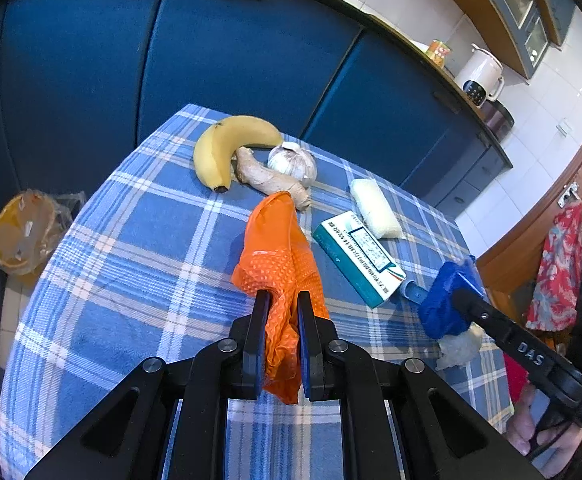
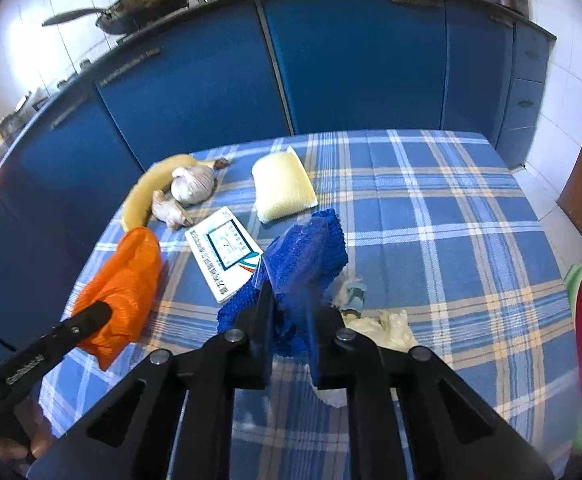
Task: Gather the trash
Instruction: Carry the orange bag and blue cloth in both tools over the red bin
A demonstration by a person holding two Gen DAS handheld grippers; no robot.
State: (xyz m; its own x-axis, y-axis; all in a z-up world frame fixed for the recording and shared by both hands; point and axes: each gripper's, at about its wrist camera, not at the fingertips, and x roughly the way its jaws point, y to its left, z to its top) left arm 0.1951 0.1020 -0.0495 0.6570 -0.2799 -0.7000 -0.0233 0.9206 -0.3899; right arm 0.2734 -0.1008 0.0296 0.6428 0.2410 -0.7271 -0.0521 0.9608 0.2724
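My left gripper [image 1: 283,304] is shut on a crumpled orange glove [image 1: 279,248], which hangs just above the checked tablecloth [image 1: 139,264]; the glove also shows in the right wrist view [image 2: 125,288]. My right gripper [image 2: 291,304] is shut on a blue textured glove [image 2: 303,260], seen in the left wrist view as a blue lump [image 1: 449,296]. A crumpled white tissue [image 2: 387,328] lies under and right of the right gripper. A green-and-white medicine box [image 1: 357,258] lies flat between the two gloves.
A banana [image 1: 227,148], a ginger root [image 1: 271,178], a garlic bulb [image 1: 295,160] and a pale sponge [image 2: 283,186] lie at the table's far side. A plastic-lined bin [image 1: 23,236] stands on the floor to the left. Blue cabinets [image 2: 331,60] stand behind.
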